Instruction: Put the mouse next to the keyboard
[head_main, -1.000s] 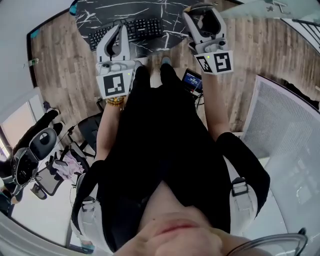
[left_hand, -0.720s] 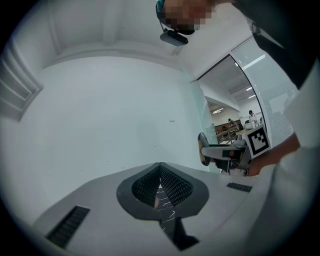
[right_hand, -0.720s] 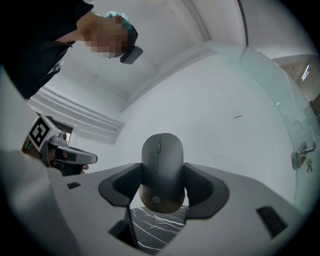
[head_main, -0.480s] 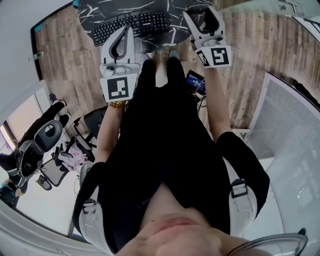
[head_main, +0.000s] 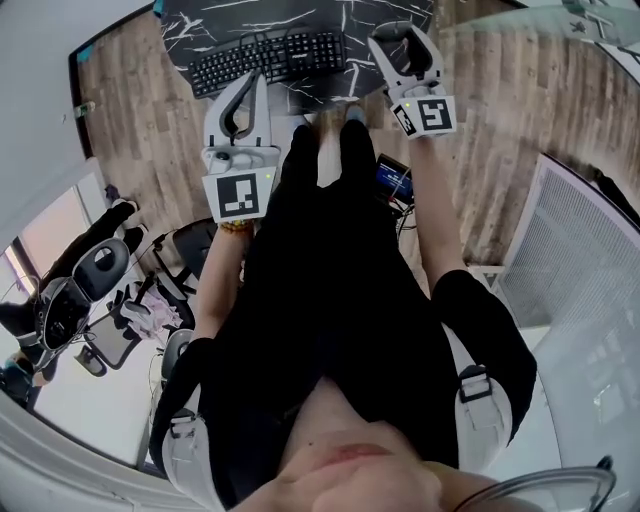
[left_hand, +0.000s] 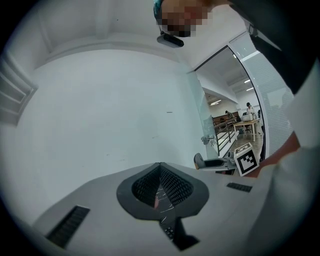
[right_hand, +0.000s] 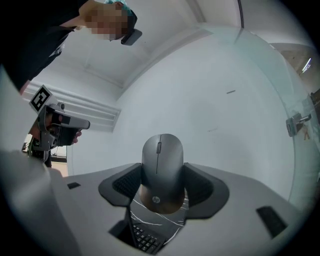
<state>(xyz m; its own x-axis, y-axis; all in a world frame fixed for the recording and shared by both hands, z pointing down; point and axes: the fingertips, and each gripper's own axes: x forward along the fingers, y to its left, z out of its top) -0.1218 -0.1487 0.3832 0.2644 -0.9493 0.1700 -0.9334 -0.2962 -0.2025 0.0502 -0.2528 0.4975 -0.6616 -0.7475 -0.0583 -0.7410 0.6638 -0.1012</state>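
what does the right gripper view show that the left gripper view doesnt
Only the right gripper view: the grey oval computer mouse clamped in the right gripper, with the left gripper off to one side. Only the left gripper view: the left gripper's jaws shut together on nothing, and the right gripper off to the side. Both: the black white-veined marble tabletop and the black keyboard, glimpsed below the jaws.
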